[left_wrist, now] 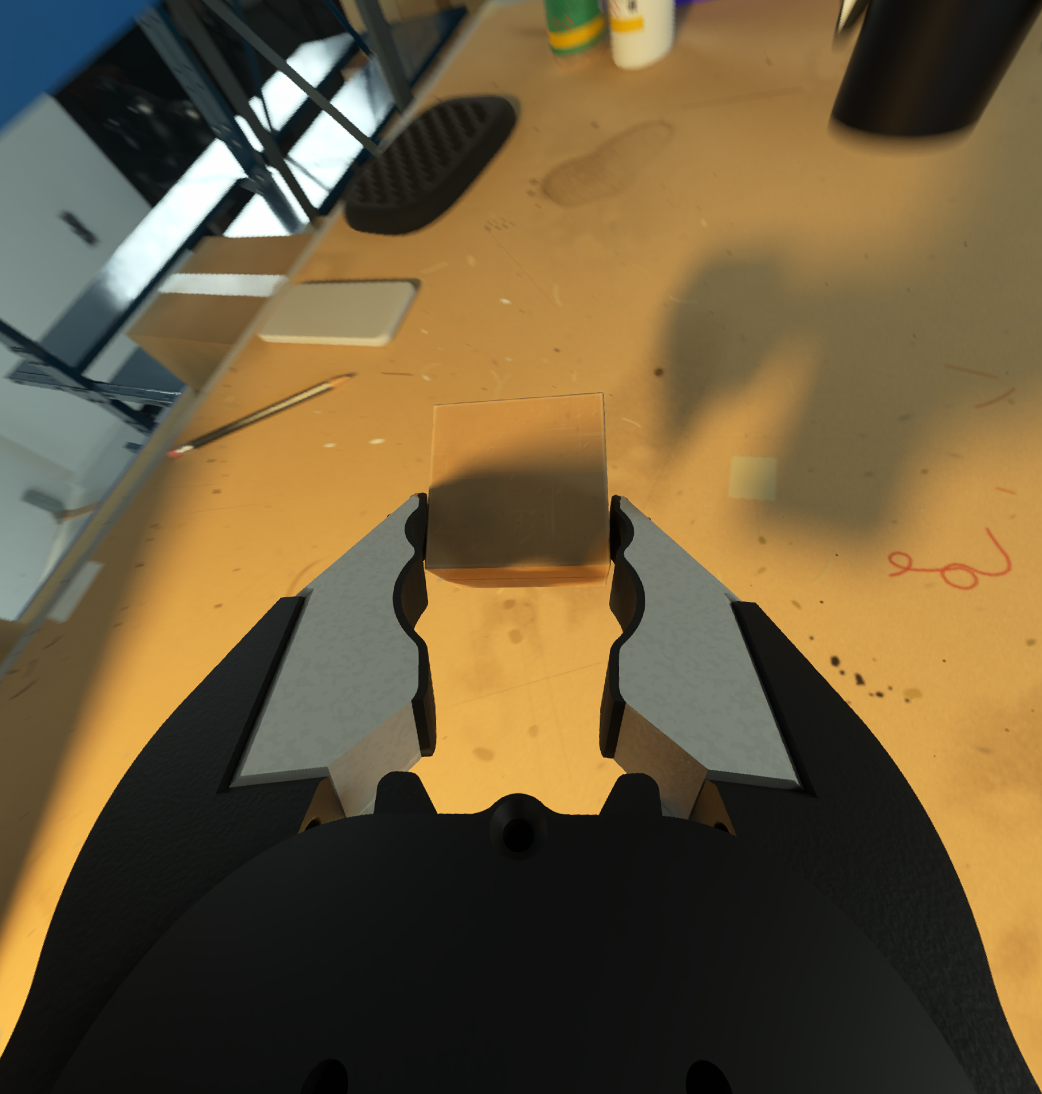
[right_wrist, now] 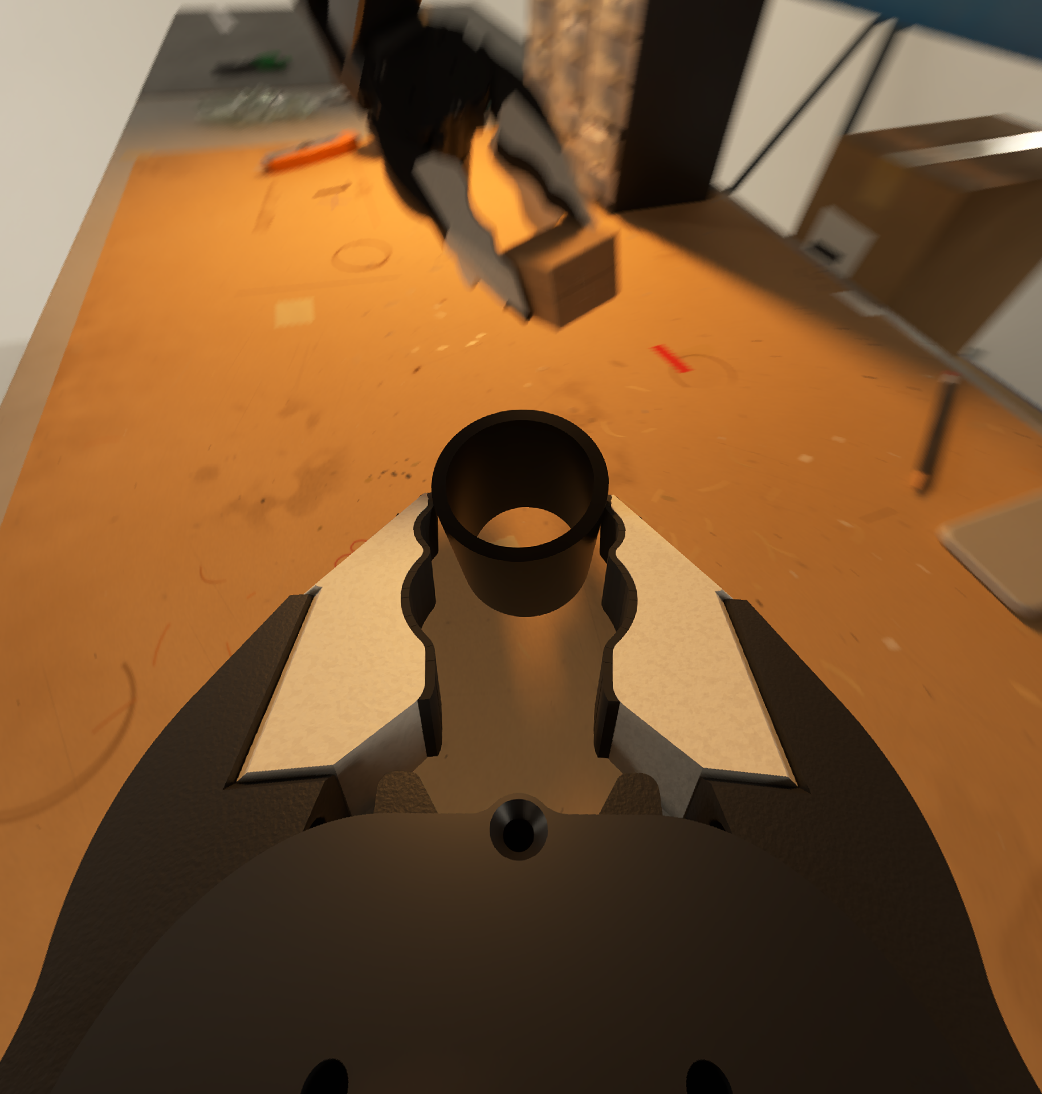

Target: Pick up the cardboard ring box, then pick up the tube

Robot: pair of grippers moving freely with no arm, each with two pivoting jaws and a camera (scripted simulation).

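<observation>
The fingers of the left gripper are pressed against the two side faces of the cardboard ring box, which is held clear of the bench; in the right wrist view the same box is seen lifted above the bench surface with a seam running round its side. The box is judged to be light and fairly stiff, though its thin walls could be dented by hard pressure, so the flat opposite sides, as taken now, are thought the best place to hold it. The fingers of the right gripper are closed on the black tube just below its open rim, and the bench is visible through its bore (whether the tube is fully off the bench cannot be told for certain). The tube is judged rigid and smooth, so a slip or a roll between the curved pads is the risk; a hold across the middle of its wall would be steadier. Farther out on the bench a pencil, a pale flat slab, a dark oval pad and two bottles are seen, well apart from the box.
</observation>
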